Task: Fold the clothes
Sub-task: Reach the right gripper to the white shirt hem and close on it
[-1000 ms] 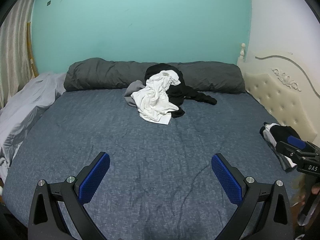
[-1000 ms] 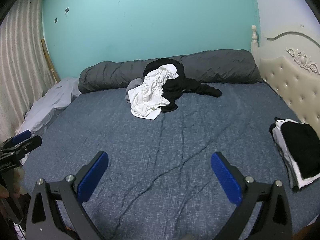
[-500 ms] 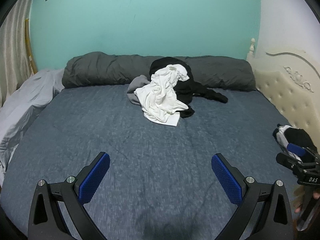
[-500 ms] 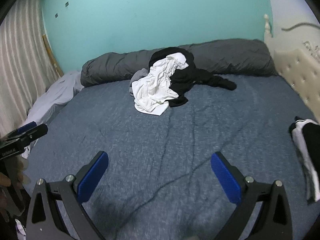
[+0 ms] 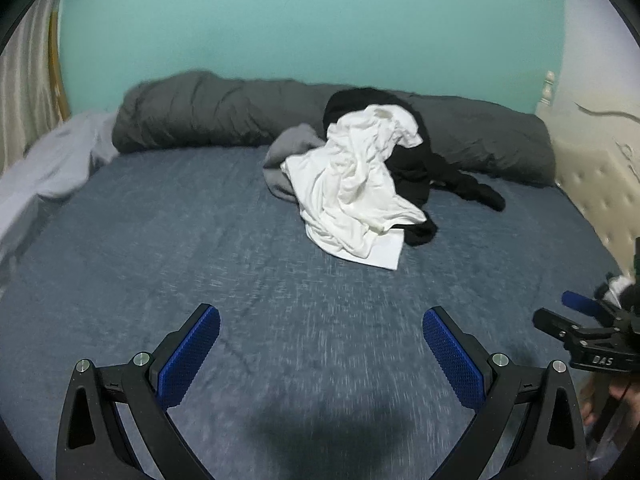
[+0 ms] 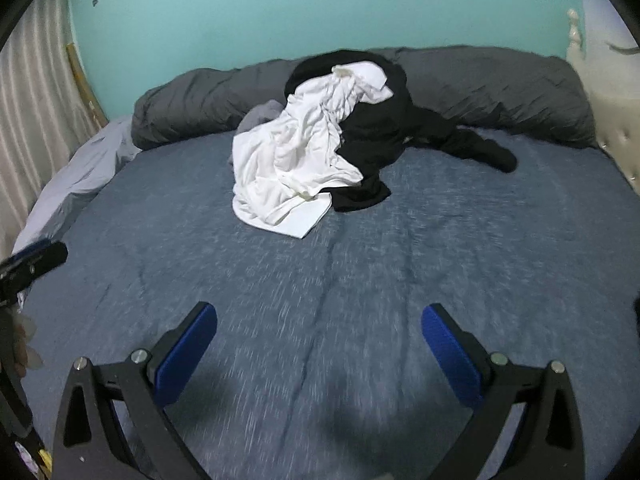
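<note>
A heap of unfolded clothes lies mid-bed against the rolled duvet: a crumpled white shirt on top, a black garment behind and right of it, a grey piece at the left. My left gripper hangs open over bare blue sheet, well short of the heap. My right gripper is open too, empty, also short of the heap. In the left wrist view the right gripper shows at the right edge, partly hiding a folded stack.
The blue bed sheet spreads wide in front of the heap. A dark grey rolled duvet lines the teal wall. A pale grey sheet bunches at the left, a cream tufted headboard stands right.
Both grippers have moved forward over the bed toward the clothes heap, which now looks larger. The folded stack at the right has slid out of the right wrist view. Both stay open.
</note>
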Motion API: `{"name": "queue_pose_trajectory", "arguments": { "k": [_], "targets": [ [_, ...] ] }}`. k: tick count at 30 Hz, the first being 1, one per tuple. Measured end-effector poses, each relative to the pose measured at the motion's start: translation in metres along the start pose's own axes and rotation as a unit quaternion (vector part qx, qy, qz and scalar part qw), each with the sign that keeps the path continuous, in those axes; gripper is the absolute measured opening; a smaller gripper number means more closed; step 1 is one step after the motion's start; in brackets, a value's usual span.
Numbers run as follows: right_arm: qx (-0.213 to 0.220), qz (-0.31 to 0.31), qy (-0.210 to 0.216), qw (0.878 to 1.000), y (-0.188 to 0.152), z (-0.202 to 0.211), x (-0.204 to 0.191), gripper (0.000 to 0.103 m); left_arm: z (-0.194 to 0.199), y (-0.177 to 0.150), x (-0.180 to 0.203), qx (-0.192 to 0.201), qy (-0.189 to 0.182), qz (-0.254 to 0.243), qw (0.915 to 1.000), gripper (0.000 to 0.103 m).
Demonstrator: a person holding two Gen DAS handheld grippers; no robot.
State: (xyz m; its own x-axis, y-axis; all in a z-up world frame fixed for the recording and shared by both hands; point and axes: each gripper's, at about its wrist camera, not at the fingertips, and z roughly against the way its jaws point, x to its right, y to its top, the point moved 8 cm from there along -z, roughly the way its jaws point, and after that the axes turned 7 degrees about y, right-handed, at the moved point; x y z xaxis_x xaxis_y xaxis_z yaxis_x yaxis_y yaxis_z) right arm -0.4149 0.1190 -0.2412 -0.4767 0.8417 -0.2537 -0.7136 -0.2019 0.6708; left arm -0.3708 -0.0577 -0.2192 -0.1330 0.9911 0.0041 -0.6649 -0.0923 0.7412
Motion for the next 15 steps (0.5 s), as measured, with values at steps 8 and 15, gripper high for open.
{"name": "queue_pose_trajectory", "arguments": {
  "k": [8, 15],
  "targets": [
    [-0.031, -0.004, 0.012, 0.999, 0.034, -0.086, 0.006, 0.1, -0.083, 0.005, -0.004, -0.042, 0.007, 0.009, 0.9991, 0.103],
    [-0.066, -0.005, 0.041, 0.997, 0.055, -0.158, -0.014, 0.086, -0.123, 0.018, -0.016, -0.06, 0.016, 0.012, 0.998, 0.103]
  ]
}}
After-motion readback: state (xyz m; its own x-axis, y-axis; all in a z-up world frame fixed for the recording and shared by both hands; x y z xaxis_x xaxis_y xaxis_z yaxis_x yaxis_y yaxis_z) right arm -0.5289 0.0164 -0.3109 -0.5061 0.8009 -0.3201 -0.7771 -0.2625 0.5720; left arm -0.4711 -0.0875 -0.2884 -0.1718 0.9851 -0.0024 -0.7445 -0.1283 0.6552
